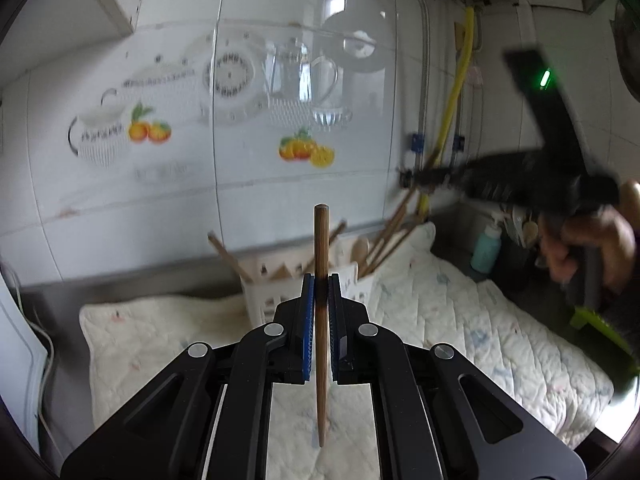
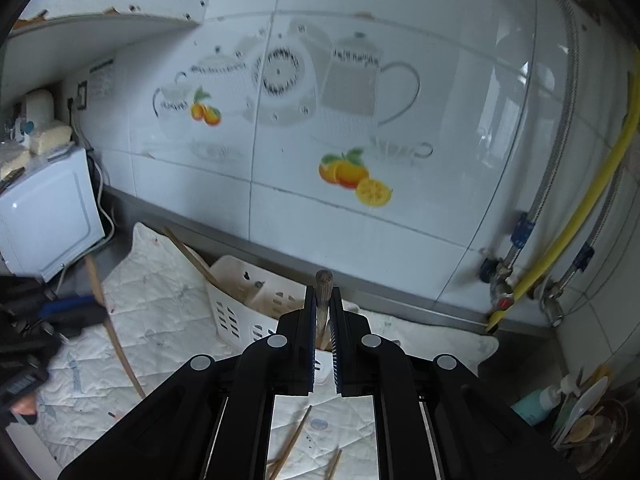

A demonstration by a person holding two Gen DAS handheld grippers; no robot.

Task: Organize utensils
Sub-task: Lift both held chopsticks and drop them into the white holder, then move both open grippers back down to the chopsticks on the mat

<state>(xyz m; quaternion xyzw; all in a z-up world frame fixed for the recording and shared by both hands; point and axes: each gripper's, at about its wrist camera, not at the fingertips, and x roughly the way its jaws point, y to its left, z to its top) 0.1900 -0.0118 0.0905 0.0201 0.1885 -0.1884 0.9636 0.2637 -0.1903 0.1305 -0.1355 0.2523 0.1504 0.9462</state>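
Both the left gripper (image 1: 320, 312) and the right gripper (image 2: 323, 320) are clamped tight mid-length on an upright chopstick (image 1: 320, 300), a light, stiff, smooth stick likely to pivot between the jaws.

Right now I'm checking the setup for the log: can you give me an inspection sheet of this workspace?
Surface: quilted cloth over the counter.
Job's things: white utensil basket holding wooden utensils; loose chopsticks on the cloth.
Clutter: teal pump bottle; white appliance.
Grippers: left hand-held gripper shut on a wooden chopstick; right hand-held gripper shut on a wooden stick.
Cables: white cord beside the appliance.
Surroundings: tiled wall, yellow hose.
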